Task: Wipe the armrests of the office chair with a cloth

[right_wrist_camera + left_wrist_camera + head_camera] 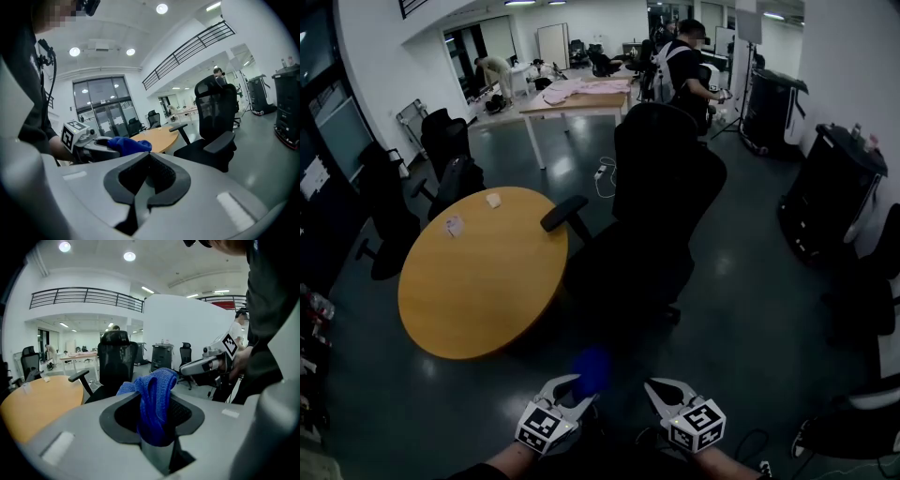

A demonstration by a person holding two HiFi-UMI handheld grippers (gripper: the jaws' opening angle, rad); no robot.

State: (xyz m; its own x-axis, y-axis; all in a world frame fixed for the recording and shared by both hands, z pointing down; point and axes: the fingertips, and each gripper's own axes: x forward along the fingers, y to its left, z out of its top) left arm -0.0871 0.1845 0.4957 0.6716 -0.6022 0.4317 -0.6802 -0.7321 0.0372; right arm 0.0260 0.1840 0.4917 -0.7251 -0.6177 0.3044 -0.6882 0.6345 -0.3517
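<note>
The black office chair [661, 202] stands ahead of me beside the round table, its left armrest [564, 213] reaching toward the table. My left gripper [577, 388] is low in the head view, shut on a blue cloth [592, 368]. In the left gripper view the cloth [154, 401] bunches up between the jaws, with the chair [115, 363] and an armrest [78, 376] well beyond it. My right gripper [657, 390] sits next to the left one, shut and empty [149, 158]. The right gripper view shows the chair [216, 115], its near armrest [220, 141] and the cloth [130, 144].
A round wooden table [478, 281] with two small items stands left of the chair. More black chairs [445, 155] line the left wall. A black cart [830, 187] is on the right. People work at a long table [581, 97] far behind. Dark floor lies between me and the chair.
</note>
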